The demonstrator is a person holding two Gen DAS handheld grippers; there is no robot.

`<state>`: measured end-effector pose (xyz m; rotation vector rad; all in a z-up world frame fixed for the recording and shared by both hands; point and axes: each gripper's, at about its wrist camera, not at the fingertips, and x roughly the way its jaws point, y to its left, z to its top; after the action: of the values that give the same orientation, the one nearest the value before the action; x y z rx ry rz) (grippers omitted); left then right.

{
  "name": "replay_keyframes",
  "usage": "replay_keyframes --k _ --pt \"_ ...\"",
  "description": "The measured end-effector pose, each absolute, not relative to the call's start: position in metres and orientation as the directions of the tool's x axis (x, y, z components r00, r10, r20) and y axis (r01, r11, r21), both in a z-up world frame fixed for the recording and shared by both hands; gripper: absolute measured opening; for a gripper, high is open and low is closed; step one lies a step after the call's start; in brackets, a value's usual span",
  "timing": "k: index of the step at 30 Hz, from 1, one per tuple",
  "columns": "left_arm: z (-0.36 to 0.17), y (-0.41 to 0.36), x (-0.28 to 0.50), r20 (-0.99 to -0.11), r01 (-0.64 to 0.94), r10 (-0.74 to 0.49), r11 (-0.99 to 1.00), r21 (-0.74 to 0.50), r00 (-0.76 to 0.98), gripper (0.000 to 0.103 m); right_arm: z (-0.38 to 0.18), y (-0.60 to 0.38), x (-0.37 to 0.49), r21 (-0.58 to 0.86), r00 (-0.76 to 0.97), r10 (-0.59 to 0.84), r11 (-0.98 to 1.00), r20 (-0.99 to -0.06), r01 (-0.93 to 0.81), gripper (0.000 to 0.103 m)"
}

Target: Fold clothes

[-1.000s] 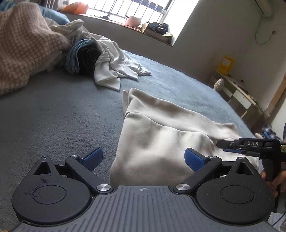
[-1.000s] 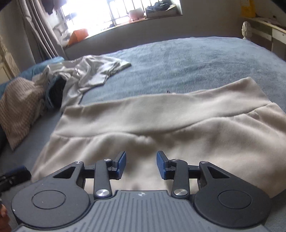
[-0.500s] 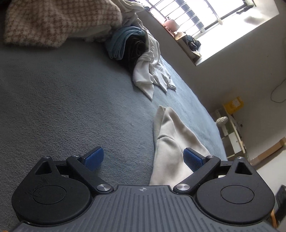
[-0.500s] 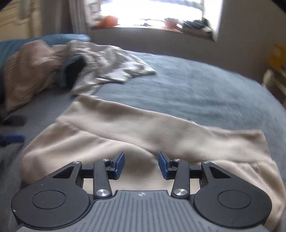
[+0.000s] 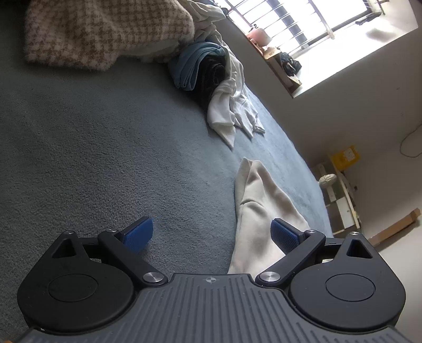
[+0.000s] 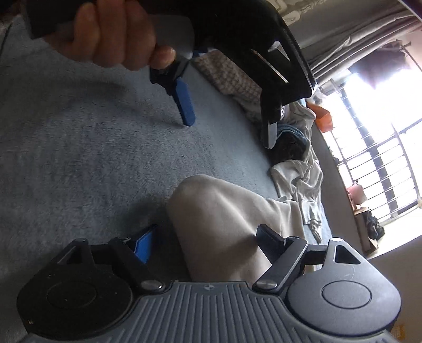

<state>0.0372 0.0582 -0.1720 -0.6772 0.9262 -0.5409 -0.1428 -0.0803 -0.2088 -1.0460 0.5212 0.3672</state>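
A beige garment (image 5: 259, 213) lies on the grey-blue bed cover (image 5: 105, 158). In the left wrist view my left gripper (image 5: 212, 233) is open and empty, with the garment's left edge just inside its right finger. In the right wrist view my right gripper (image 6: 208, 245) is open wide, and a rounded fold of the beige garment (image 6: 219, 219) lies between its fingers. The left gripper also shows in the right wrist view (image 6: 237, 52), held in a hand above the bed, one blue fingertip (image 6: 186, 108) pointing down.
A pile of unfolded clothes (image 5: 219, 87), white, blue and dark, lies farther up the bed. A brown-and-white checked blanket (image 5: 105, 29) is beside it. A barred window (image 5: 303, 23) and sill are behind. A low shelf unit (image 5: 340, 200) stands past the bed's edge.
Both grippers have rolled sideways and dropped close to the bed. The right gripper has opened wider and now has a fold of the garment between its fingers. The left gripper has shifted off the garment's left edge.
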Motion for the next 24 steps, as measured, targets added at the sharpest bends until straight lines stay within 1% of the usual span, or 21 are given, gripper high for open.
replay_keyframes --k 1,3,5,6,8,11,14,16,19,21,23,24 --pt "-0.172 0.058 0.039 -0.534 0.136 -0.688 0.667 -0.733 0.492 0.097 -0.209 -0.078 -0.137 -0.727 0.831 0.017 0.475 -0.556 -0.497 0.082" --pt "-0.172 0.055 0.042 -0.526 0.145 -0.704 0.653 -0.743 0.476 0.097 -0.209 -0.077 -0.126 -0.715 0.829 -0.020 0.516 -0.560 -0.471 0.076" --pt "-0.173 0.049 0.049 -0.515 0.160 -0.729 0.634 -0.757 0.451 0.097 -0.211 -0.077 -0.120 -0.698 0.821 -0.041 0.552 -0.570 -0.456 0.060" --pt "-0.174 0.045 0.054 -0.506 0.166 -0.746 0.618 -0.769 0.433 0.097 -0.212 -0.077 -0.120 -0.698 0.821 -0.049 0.557 -0.568 -0.450 0.057" --pt "-0.178 0.037 0.065 -0.489 0.173 -0.780 0.584 -0.793 0.391 0.098 -0.214 -0.075 -0.124 -0.703 0.827 -0.057 0.561 -0.559 -0.437 0.047" --pt "-0.184 0.018 0.086 -0.466 0.200 -0.829 0.535 -0.820 0.308 0.099 -0.207 -0.079 -0.127 -0.685 0.833 -0.052 0.598 -0.550 -0.416 0.040" --pt "-0.192 -0.005 0.109 -0.470 0.215 -0.851 0.517 -0.829 0.234 0.100 -0.198 -0.085 -0.127 -0.666 0.839 -0.042 0.630 -0.543 -0.400 0.038" --pt "-0.193 -0.019 0.121 -0.489 0.222 -0.849 0.526 -0.821 0.201 0.100 -0.194 -0.086 -0.128 -0.658 0.839 -0.038 0.640 -0.542 -0.396 0.038" --pt "-0.185 -0.033 0.123 -0.532 0.285 -0.830 0.558 -0.780 0.168 0.099 -0.195 -0.087 -0.129 -0.663 0.850 -0.036 0.644 -0.525 -0.383 0.038" --pt "-0.184 -0.037 0.118 -0.526 0.311 -0.841 0.538 -0.783 0.128 0.099 -0.190 -0.091 -0.133 -0.660 0.871 -0.032 0.667 -0.491 -0.347 0.037" --pt "-0.188 -0.039 0.116 -0.510 0.291 -0.856 0.511 -0.809 0.084 0.099 -0.177 -0.101 -0.137 -0.638 0.892 -0.035 0.712 -0.450 -0.294 0.032" --pt "-0.190 -0.041 0.117 -0.499 0.272 -0.864 0.498 -0.823 0.072 0.099 -0.170 -0.106 -0.138 -0.622 0.901 -0.036 0.735 -0.432 -0.269 0.032"
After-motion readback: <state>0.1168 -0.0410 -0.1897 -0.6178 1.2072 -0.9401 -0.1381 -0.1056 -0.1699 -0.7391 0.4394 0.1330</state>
